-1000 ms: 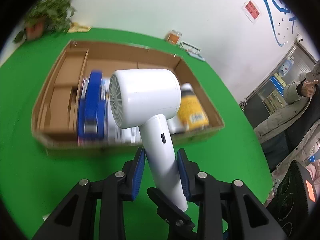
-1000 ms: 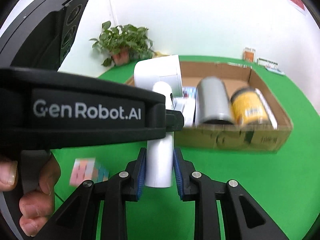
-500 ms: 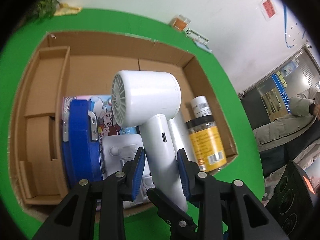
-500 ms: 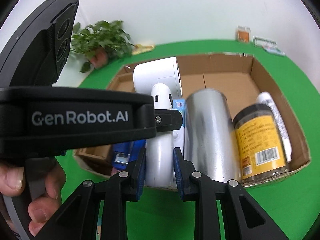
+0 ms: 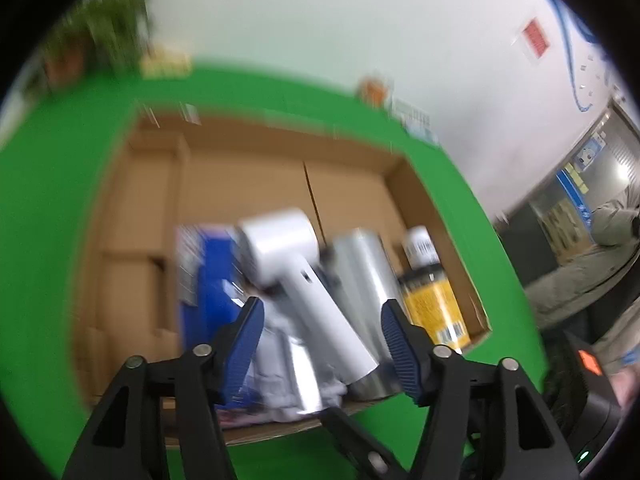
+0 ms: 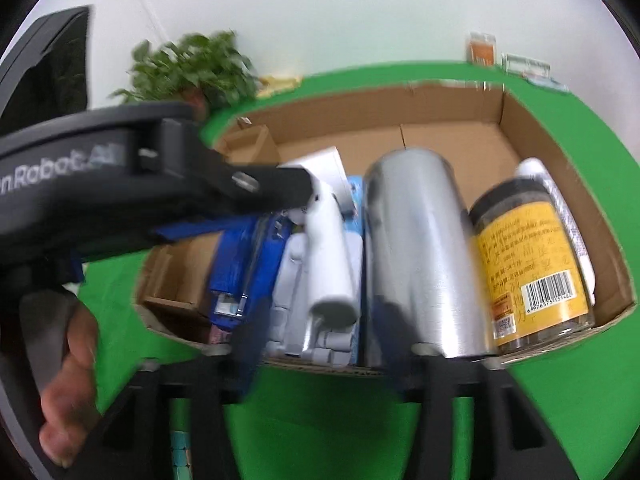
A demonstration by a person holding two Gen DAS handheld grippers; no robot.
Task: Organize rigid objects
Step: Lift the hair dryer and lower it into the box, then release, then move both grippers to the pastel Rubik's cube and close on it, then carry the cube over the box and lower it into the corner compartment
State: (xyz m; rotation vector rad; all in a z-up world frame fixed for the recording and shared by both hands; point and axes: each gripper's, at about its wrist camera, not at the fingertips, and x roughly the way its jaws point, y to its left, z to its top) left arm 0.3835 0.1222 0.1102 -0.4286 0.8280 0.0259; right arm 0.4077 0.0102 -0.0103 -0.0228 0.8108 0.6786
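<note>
Fingers of the left gripper (image 5: 322, 344) stand apart, their blue pads clear of the white hair dryer (image 5: 308, 292), whose handle lies in the gap between them without touching either pad; these fingers have just been opening. Those of the right gripper (image 6: 320, 344) are spread wide as well, blurred, and have just been opening too, with the dryer's handle end (image 6: 332, 280) showing between them and nothing pressed. That dryer lies in the cardboard box (image 5: 248, 184), head toward the far wall and handle toward the near rim, resting on a pale grey plastic item (image 6: 296, 312) and a printed packet. To its left in the box sits a blue object (image 5: 212, 292); just to its right lies a silver cylinder (image 6: 420, 256) on its side, then a jar with a yellow label (image 6: 532, 268) and black lid, then a white bottle (image 6: 560, 208) against the right wall. Cardboard dividers fill the box's left part. It sits on a green desk (image 5: 48, 200). In the right wrist view the left gripper's black body crosses the left side, a hand (image 6: 68, 380) wrapped round its grip. A potted plant (image 6: 192, 68) stands at the desk's far corner by a white wall, and a small orange item (image 6: 482, 50) stands at the far edge
</note>
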